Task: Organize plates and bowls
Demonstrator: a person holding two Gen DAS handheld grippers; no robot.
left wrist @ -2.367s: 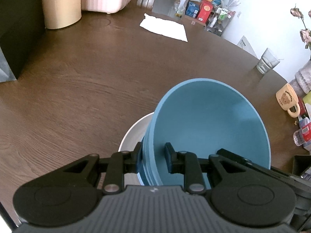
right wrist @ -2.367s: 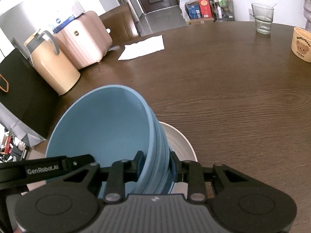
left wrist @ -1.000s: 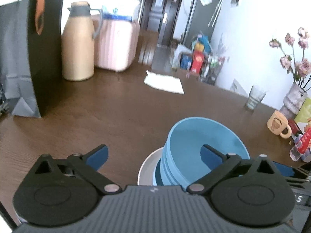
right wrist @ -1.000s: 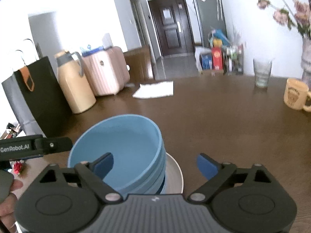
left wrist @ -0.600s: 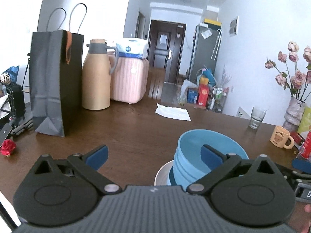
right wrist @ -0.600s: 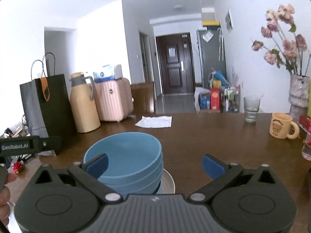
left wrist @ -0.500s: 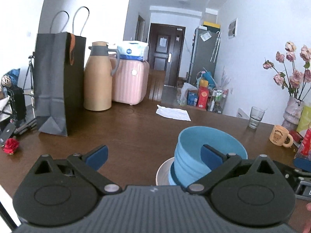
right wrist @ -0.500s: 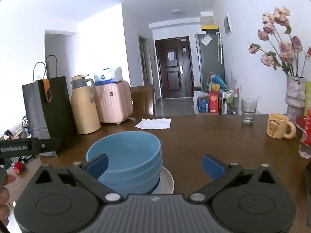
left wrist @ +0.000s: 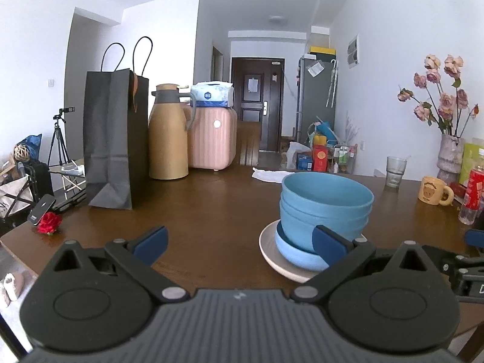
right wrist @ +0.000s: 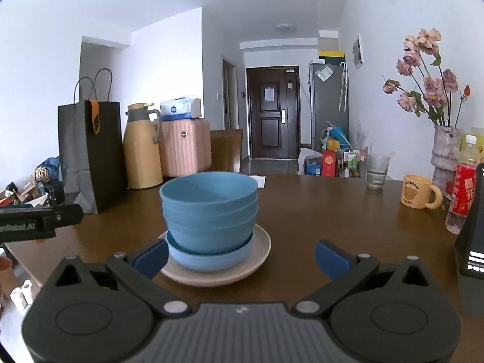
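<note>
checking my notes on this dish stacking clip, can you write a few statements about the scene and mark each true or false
1. The nested blue bowls sit on a pale blue shallow dish, which rests on a cream round plate. True.
2. The right gripper is clamped on the bowl stack. False: its jaws are spread wide and hold nothing.
3. The left gripper is open and empty. True.
4. The yellow bear mug lies tipped on its side. False: it stands upright on the brown wooden table.
5. The black paper bag stands beside the tan thermos jug. True.
6. The clear drinking glass is stacked inside the top bowl. False: it stands apart on the table, near the mug.
</note>
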